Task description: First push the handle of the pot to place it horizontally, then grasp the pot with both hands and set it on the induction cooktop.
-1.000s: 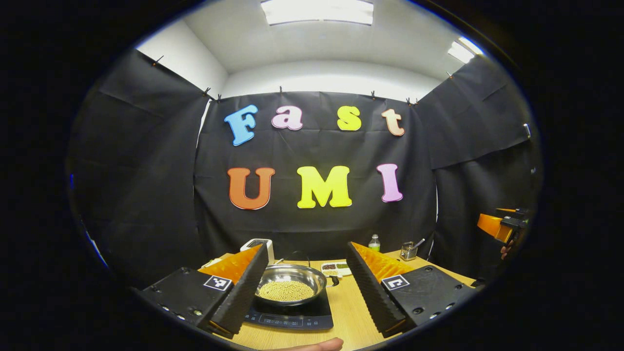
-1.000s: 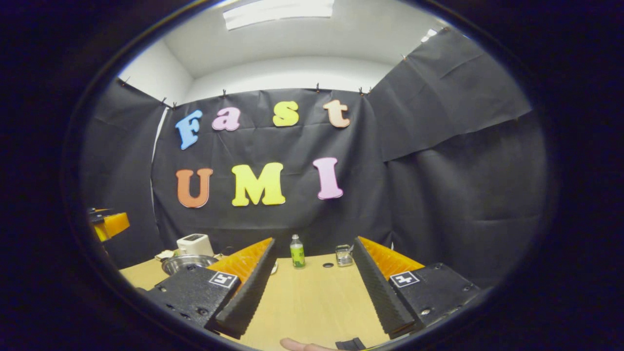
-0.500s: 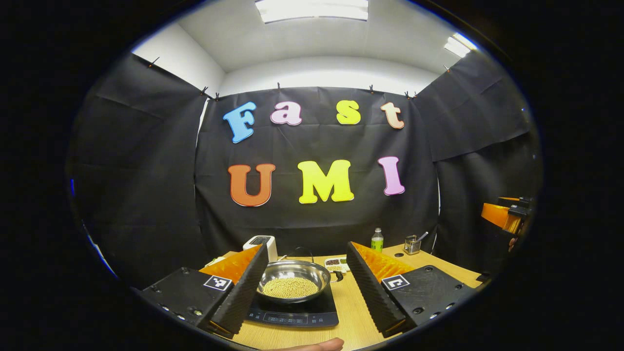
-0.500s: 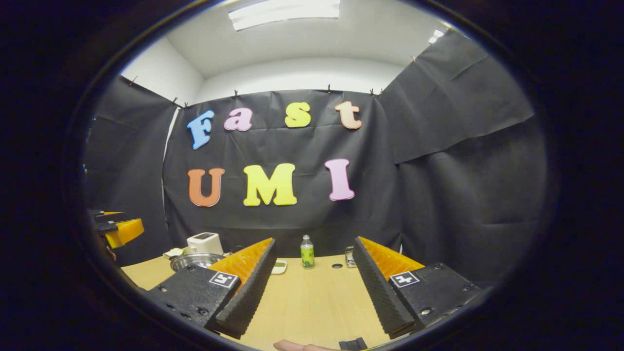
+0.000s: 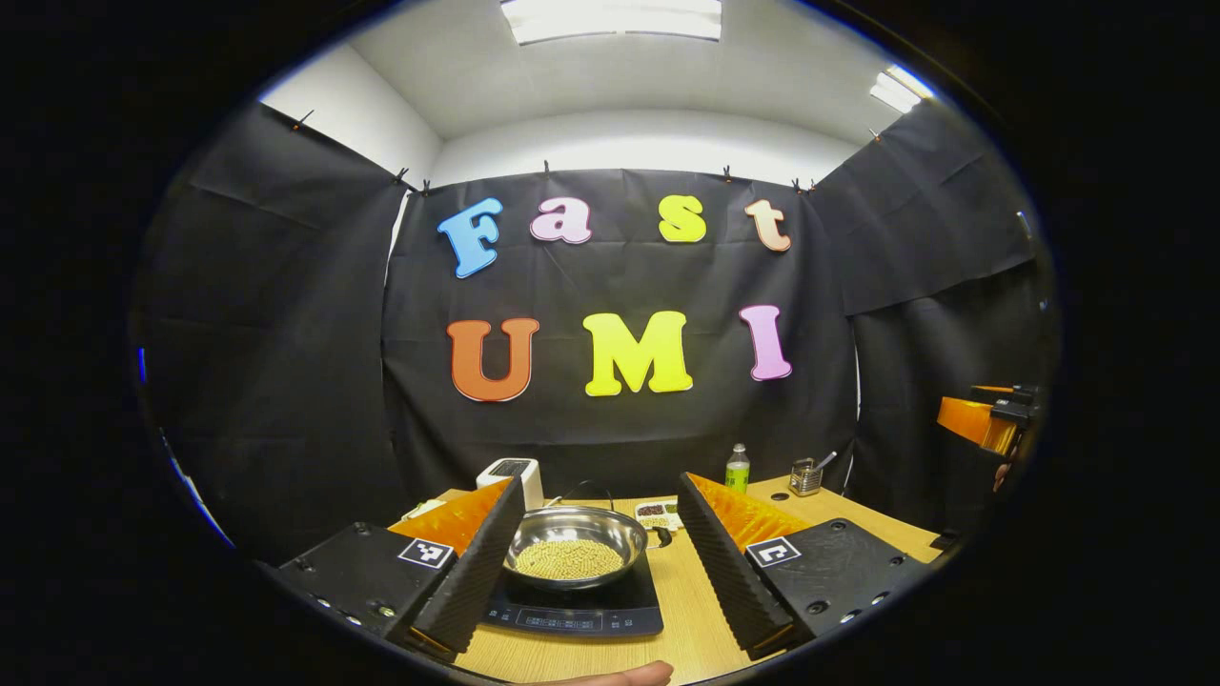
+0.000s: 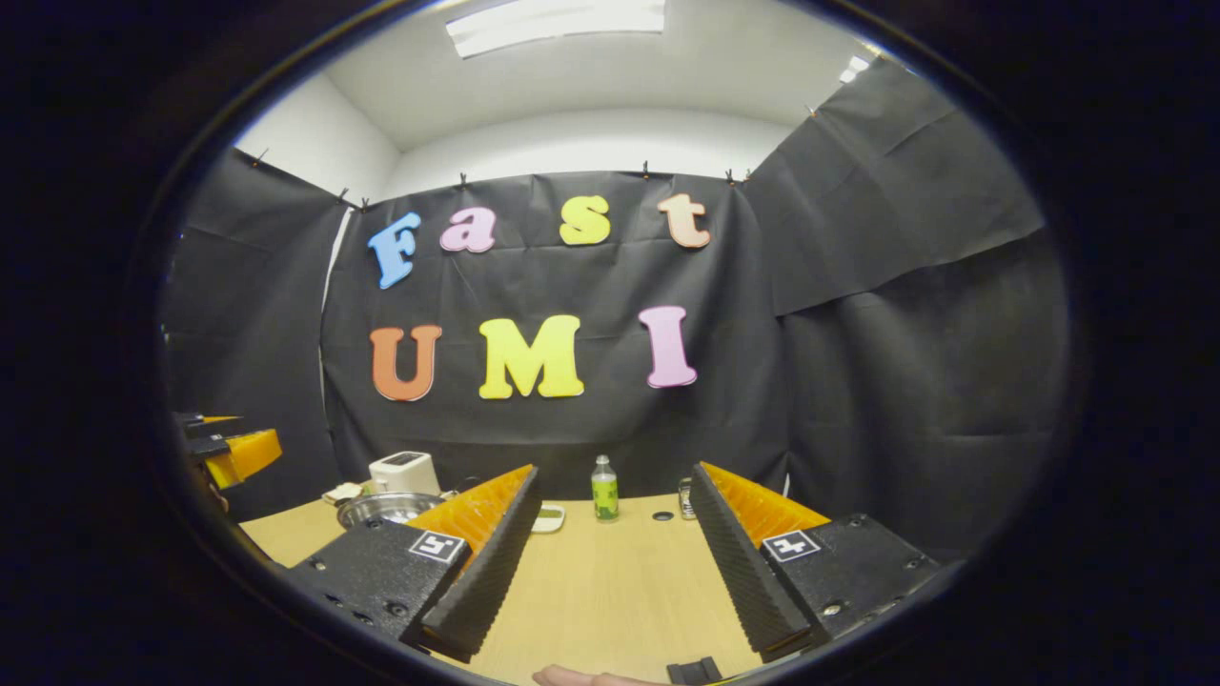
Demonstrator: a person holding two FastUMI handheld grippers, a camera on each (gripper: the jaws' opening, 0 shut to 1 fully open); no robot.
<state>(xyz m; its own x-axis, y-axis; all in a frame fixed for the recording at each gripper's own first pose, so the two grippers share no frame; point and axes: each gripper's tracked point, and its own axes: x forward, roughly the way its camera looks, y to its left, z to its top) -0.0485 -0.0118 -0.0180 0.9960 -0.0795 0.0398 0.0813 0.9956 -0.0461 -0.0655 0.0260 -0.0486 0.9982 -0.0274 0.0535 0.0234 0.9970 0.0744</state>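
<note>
Pot of yellow grains sat on the induction cooktop, framed between our left gripper's spread fingers. Our right gripper stood wide apart over bare table, pot up at its left.

Black cloth hangs around me on three sides, pinned along its top edge with small clips. Above it I see a white wall and a pale ceiling. A long light panel glows overhead, with a second light off to the side. In front of me is a light wooden worktop, its far edge close to the cloth.
</note>
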